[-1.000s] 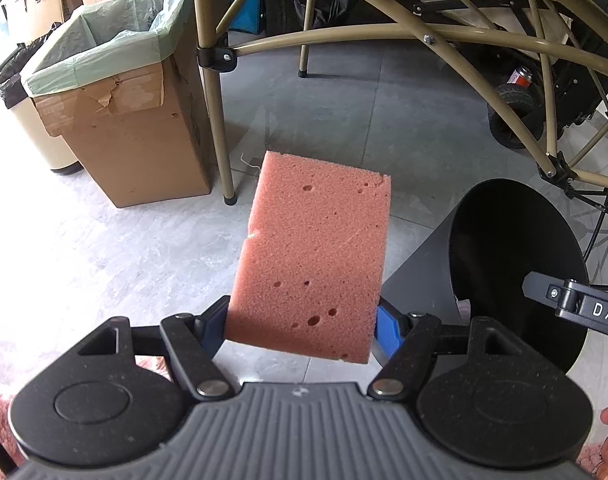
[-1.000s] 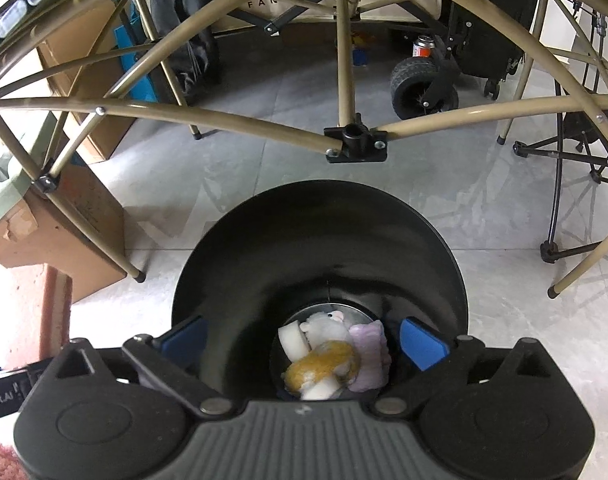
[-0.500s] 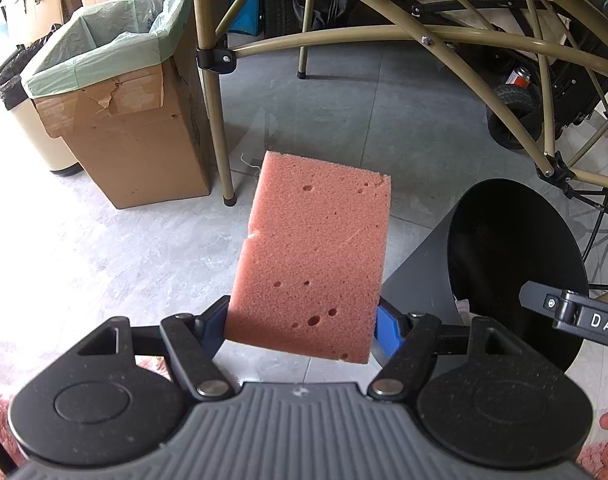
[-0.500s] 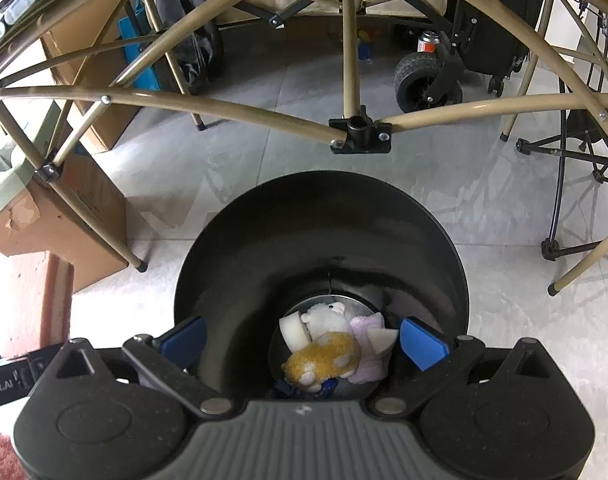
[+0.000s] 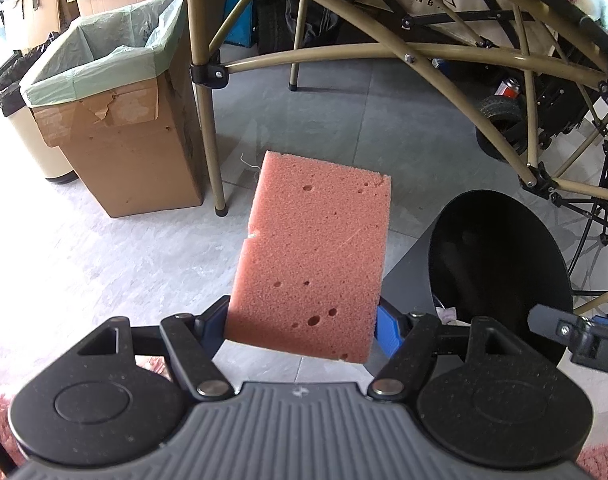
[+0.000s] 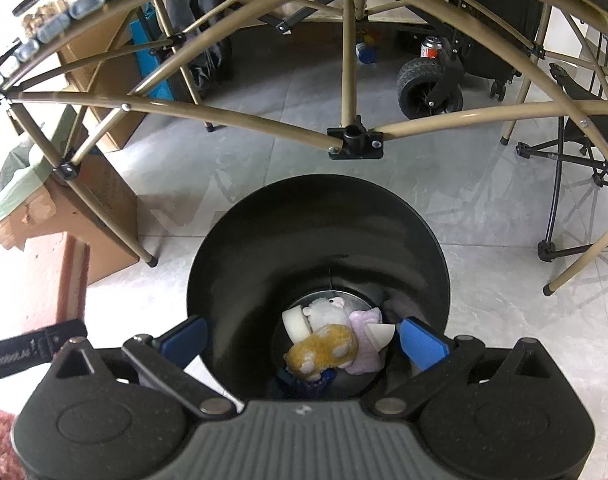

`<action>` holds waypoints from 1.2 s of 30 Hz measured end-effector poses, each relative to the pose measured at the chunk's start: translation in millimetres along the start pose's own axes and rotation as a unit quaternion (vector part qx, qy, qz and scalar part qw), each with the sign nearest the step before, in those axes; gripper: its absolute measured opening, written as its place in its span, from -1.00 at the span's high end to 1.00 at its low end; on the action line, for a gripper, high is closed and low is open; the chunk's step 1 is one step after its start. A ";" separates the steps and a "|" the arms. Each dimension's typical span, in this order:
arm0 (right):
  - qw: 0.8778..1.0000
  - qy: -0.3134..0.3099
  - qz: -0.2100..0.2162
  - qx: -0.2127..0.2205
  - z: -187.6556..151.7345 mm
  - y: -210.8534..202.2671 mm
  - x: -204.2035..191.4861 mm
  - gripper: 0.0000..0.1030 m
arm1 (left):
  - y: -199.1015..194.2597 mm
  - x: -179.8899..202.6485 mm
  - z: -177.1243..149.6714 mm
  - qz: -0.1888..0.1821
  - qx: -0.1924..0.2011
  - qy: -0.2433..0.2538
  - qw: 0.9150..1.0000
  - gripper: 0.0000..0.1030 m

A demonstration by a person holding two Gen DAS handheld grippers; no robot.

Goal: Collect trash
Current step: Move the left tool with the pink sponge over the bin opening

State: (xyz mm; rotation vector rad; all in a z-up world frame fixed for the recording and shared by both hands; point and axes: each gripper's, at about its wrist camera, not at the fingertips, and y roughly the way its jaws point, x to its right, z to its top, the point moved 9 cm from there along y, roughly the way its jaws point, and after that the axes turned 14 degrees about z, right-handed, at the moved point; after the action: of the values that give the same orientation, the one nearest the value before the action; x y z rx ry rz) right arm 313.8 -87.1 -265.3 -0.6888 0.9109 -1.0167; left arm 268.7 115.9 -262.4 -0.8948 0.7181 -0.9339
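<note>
Left gripper (image 5: 301, 318) clamped across the near end of a pink sponge (image 5: 312, 256), blue pads pressed into both long sides, slab jutting forward and slightly up over the tiled floor (image 5: 103, 264). Black bin (image 5: 500, 264) just to the right of the sponge, mouth open and tilted toward the camera, not yet under the load. Right gripper (image 6: 301, 338) spread wide and carrying nothing, poised above that same bin (image 6: 318, 240).

Step in hand, by judgement: bringing the sponge over the bin's mouth for a drop. To do it well:
- Swing the left gripper rightward until the whole sponge sits inside the rim line, not just the near corner.
- Keep the squeeze firm during the swing; soft foam likely to flex and slip.
- Clear the right gripper from the opening first, to avoid a knock.
- Release only with the far end past the rim; otherwise a likely bounce off the edge onto the floor.

Seen from the right wrist only: the bin's bottom, already holding a yellow plush (image 6: 322, 348), a white plush (image 6: 328, 308), a pale purple item (image 6: 366, 344) and a white foam piece (image 6: 295, 322). Seen from the left wrist only: the sponge's held end and, farther off at the far left, a cardboard box (image 5: 123, 152) lined with a green bag. Beyond all that, tan folding frames (image 6: 352, 132) and a wheeled cart (image 6: 430, 86).
</note>
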 end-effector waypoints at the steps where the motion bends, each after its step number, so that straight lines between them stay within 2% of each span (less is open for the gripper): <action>1: 1.000 -0.001 0.001 0.001 -0.6 -3.1 0.6 -1.00 | -0.7 0.6 0.4 0.000 0.001 0.000 1.000 -0.40; 16: 0.999 0.029 -0.009 0.031 -8.4 -44.2 40.2 -1.00 | -31.9 43.7 6.3 -0.033 0.035 0.026 0.999 -0.40; 27: 0.995 0.079 -0.030 0.060 -16.6 -72.3 91.1 -1.00 | -49.8 113.9 -0.2 -0.064 0.045 0.082 0.994 -0.40; 36: 0.987 0.127 -0.046 0.087 -24.6 -93.5 136.8 -1.00 | -42.4 158.5 -12.3 -0.064 0.030 0.119 0.990 -0.40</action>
State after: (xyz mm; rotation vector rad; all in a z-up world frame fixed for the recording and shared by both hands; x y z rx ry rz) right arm 286.4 -250.6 -241.4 -0.4645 1.0039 -1.2710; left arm 310.3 -42.9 -252.2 -0.7910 0.8388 -1.1833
